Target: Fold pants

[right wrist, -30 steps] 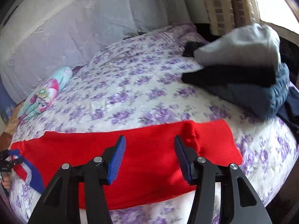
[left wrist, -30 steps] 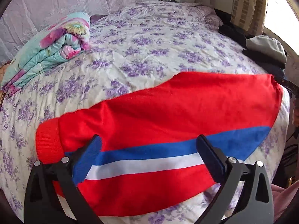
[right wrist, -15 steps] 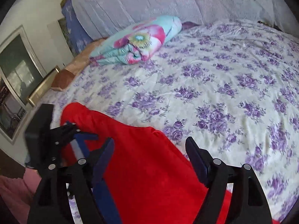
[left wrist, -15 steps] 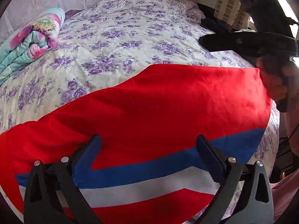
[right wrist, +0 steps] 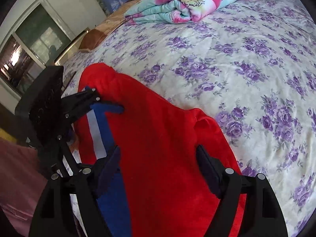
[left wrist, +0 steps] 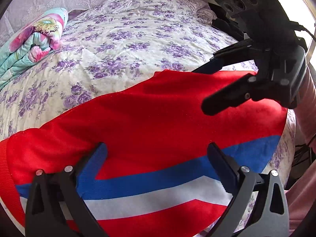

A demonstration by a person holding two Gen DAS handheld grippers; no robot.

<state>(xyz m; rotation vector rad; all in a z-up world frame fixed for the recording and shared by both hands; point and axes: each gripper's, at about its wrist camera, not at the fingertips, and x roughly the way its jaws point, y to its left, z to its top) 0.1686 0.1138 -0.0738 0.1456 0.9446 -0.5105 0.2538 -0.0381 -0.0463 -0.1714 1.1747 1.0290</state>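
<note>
The red pants point(left wrist: 158, 118), with blue and white side stripes, lie flat along the near edge of the floral bedspread point(left wrist: 128, 39). The left gripper point(left wrist: 157, 165) is spread wide above the striped portion, pinching nothing. The right gripper point(right wrist: 158, 162) is likewise spread over the red fabric; a folded floral quilt point(right wrist: 181, 4) rests well apart.

Bright daylight, seemingly from the right, blown-out glare there, strong fisheye bending, dark corners
</note>
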